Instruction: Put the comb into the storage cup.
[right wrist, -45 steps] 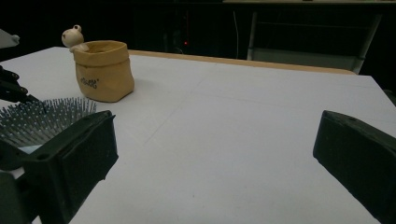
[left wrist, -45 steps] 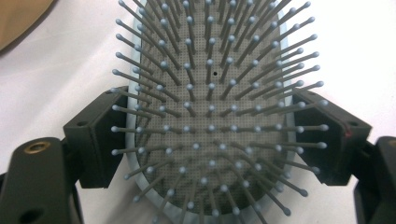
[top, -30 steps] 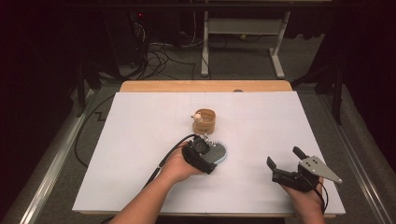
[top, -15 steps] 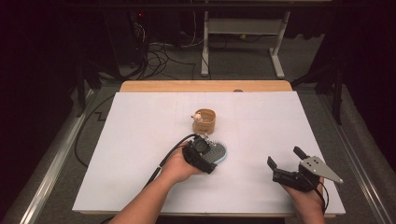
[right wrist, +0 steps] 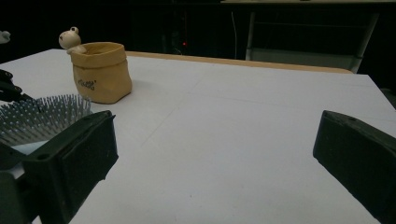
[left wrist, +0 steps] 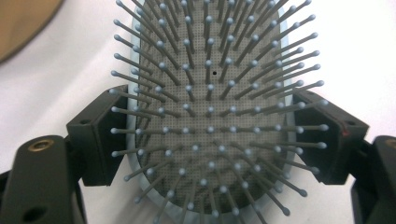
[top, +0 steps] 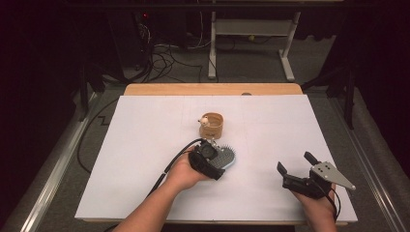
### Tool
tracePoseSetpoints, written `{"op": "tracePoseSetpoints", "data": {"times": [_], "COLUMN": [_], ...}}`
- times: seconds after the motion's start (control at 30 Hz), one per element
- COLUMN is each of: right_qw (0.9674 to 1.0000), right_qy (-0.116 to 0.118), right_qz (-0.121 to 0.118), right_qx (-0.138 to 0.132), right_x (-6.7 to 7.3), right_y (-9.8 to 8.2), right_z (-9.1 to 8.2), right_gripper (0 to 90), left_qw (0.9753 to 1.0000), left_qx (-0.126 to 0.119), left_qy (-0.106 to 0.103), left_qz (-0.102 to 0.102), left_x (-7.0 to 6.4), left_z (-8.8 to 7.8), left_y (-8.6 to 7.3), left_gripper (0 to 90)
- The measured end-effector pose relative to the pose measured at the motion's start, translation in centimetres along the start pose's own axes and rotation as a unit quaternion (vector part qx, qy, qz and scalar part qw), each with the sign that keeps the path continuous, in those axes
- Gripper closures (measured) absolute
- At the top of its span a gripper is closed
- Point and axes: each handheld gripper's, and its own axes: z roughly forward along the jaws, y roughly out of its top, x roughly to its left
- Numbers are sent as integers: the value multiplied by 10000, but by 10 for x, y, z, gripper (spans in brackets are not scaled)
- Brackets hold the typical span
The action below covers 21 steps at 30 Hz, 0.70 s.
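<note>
Left gripper (left wrist: 205,140) holding an oval, pale-blue plastic hairbrush with a grey cushion and ball-tipped bristles (left wrist: 210,93): the two black jaws sit against the opposite long edges of the brush head, closed only as far as that wide head allows, so the bristles face up and stay clear of the pads. In the high view the brush (top: 225,157) lies low over the white table covering (top: 145,145), directly ahead of the left gripper (top: 209,153). Just beyond it stands a small tan, bag-shaped pot with a white figurine on its rim (top: 212,124), apart from the brush. Right gripper (top: 297,169) rests well off to the side near the table's front edge, jaws spread wide and empty, probably kept clear of the working hand
</note>
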Motion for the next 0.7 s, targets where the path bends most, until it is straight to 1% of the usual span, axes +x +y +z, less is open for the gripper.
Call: {"op": "tracePoseSetpoints", "data": {"times": [0.17,0.27,0.43,0.7], "right_qw": [10000,10000,10000,10000], "right_qy": [2,-5,-12,-6], "right_qz": [1,1,13,18], "right_qx": [-2,-8,-16,-4], "right_x": [0,0,0,0], "right_y": [0,0,0,0], "right_z": [0,0,-1,-1], "right_gripper": [6,6,6,6], "left_qw": [10000,9999,9997,9988], "left_qx": [-57,-76,-202,-473], "left_qy": [-8,35,77,132], "left_qz": [26,65,77,-54], "left_x": [-2,-2,0,11], "left_z": [-3,-5,-14,-32], "left_y": [0,-1,-3,-14], "left_gripper": [201,201,201,201]}}
